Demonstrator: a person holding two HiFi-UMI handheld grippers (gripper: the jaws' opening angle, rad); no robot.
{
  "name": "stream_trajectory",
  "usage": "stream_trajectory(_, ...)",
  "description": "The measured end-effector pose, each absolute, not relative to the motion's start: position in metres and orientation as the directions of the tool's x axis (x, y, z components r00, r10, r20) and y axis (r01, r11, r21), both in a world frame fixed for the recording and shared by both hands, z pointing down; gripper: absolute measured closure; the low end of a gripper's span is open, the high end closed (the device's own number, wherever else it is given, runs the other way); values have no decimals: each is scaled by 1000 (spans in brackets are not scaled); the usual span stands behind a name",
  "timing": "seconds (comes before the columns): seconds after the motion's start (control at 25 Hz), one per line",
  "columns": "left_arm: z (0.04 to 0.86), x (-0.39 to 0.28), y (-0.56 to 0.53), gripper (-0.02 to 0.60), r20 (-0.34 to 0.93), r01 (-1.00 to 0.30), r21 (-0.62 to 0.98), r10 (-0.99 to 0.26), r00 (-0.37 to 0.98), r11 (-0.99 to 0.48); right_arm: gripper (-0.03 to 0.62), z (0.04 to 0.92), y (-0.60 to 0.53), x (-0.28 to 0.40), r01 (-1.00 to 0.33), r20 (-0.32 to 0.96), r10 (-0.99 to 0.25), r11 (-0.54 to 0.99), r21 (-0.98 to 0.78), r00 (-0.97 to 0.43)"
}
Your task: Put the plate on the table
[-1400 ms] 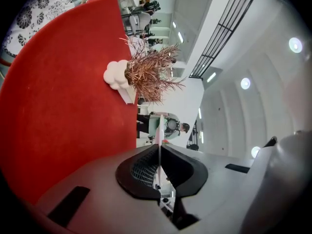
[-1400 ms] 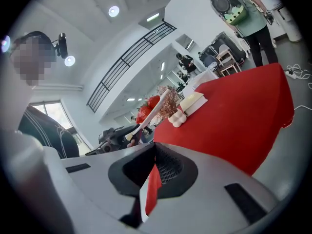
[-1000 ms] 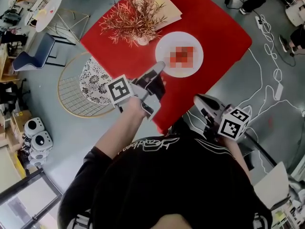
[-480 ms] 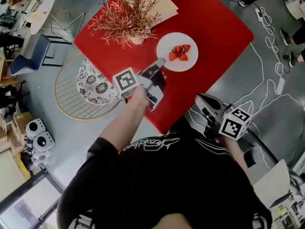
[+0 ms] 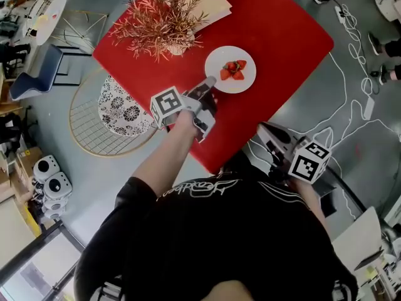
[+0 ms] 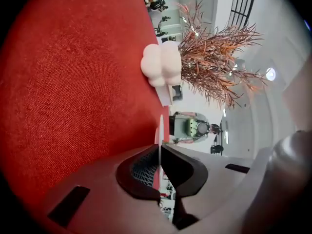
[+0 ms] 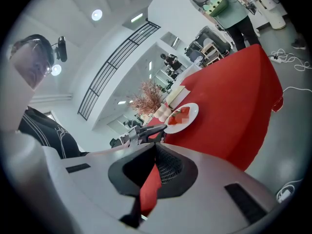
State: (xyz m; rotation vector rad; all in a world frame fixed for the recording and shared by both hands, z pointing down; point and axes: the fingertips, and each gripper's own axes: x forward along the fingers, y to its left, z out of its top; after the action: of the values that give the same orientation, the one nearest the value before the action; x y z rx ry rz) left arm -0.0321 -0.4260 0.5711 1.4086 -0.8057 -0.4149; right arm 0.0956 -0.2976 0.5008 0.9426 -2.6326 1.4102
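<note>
A white plate with strawberries lies on the red table, near its front-left edge. My left gripper is shut on the plate's near rim. In the left gripper view the plate shows edge-on as a thin white line pinched between the jaws. My right gripper hangs off the table's front edge, close to my body, shut and holding nothing. The right gripper view looks across the table at the plate.
A red-leaved plant in a white pot stands just behind and left of the plate, beside a tan board. A round wire chair with a patterned cushion sits left of the table. Cables trail on the floor at right.
My left gripper has reached a little farther over the table, still shut on the plate's rim. The right gripper has stayed where it was.
</note>
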Motion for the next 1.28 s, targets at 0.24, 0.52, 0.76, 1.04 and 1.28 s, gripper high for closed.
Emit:
stream_trajectory(0.24, 577, -32, -425, 561, 277, -215, 960, -685, 674, 177, 586, 499, -297, 96, -507, 274, -504, 413, -757, -819)
stream_trajectory(0.52, 584, -31, -422, 561, 312, -219, 950, -672, 672, 222, 586, 501, -291, 98, -511, 279, -506, 408, -757, -816)
stream_trajectory(0.76, 588, -32, -423, 561, 340, -225, 940, -667, 663, 255, 586, 499, -292, 99, -515, 279, -506, 415, -751, -816)
stream_trajectory(1.04, 586, -29, -424, 531, 326, -197, 944, -659, 678, 265, 586, 498, -290, 97, -521, 286, -503, 425, -740, -816)
stream_trajectory(1.28, 581, -28, -426, 471, 323, -172, 943, -658, 680, 284, 586, 499, -288, 96, -527, 291, -502, 429, -734, -814)
